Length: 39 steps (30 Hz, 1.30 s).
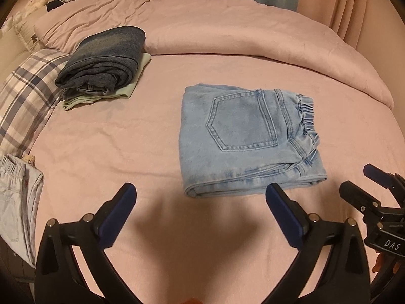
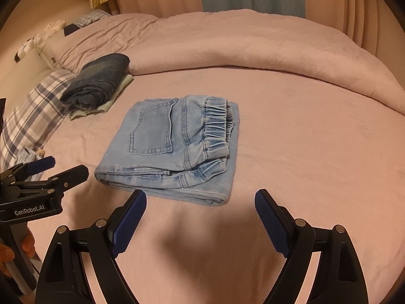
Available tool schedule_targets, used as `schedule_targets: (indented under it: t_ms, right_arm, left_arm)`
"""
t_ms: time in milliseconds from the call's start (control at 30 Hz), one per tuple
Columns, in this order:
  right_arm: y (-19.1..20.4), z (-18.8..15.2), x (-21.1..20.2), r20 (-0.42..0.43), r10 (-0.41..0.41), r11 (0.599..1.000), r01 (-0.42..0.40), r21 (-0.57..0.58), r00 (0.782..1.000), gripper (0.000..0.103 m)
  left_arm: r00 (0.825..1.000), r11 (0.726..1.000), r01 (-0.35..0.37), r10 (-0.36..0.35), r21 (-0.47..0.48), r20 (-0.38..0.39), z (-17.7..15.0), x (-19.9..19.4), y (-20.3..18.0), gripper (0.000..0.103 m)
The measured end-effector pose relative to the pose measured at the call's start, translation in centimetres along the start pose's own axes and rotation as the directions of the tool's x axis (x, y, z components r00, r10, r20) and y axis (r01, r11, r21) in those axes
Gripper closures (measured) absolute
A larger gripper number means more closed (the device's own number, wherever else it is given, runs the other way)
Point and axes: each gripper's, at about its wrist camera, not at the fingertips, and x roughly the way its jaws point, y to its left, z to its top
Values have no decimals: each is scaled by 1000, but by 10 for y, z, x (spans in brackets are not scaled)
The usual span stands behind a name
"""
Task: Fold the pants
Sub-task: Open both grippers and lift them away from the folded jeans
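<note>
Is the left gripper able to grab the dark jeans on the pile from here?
Probably yes. The left gripper is open and empty, and only bare pink sheet lies between it and the dark jeans, though they sit farther off.

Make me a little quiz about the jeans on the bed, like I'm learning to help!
1. True or false: the light blue jeans are held in a gripper.
2. What lies under the dark blue jeans? A) a pale green garment B) a towel C) a book
3. Fill in: the pocket on the light blue jeans faces ____.

Key
1. False. They lie folded on the pink sheet; the left gripper and the right gripper are both open and empty.
2. A, the pale green garment.
3. Up.
</note>
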Motion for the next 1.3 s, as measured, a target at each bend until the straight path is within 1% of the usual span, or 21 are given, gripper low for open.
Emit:
schedule_targets:
  t_ms: [167, 533, 900, 1300]
  right_arm:
    - [1, -3, -11, 6, -3, 1000, 3, -1, 1000, 15]
    - [10, -7, -42, 43, 4, 1000, -2, -30, 999, 15]
    - [16, -12, -63, 65, 25, 999, -23, -34, 998, 15]
    - [20, -18, -88, 78, 23, 999, -21, -32, 997, 15]
  left_arm:
    - [1000, 1000, -14, 14, -4, -9, -2, -7, -1, 1]
    - [1000, 1000, -2, 1, 10, 13, -8, -37, -9, 1]
    - [995, 999, -40, 37, 32, 96, -15, -81, -19, 1]
    - [992, 998, -27, 21, 49, 122, -20, -103, -27, 1]
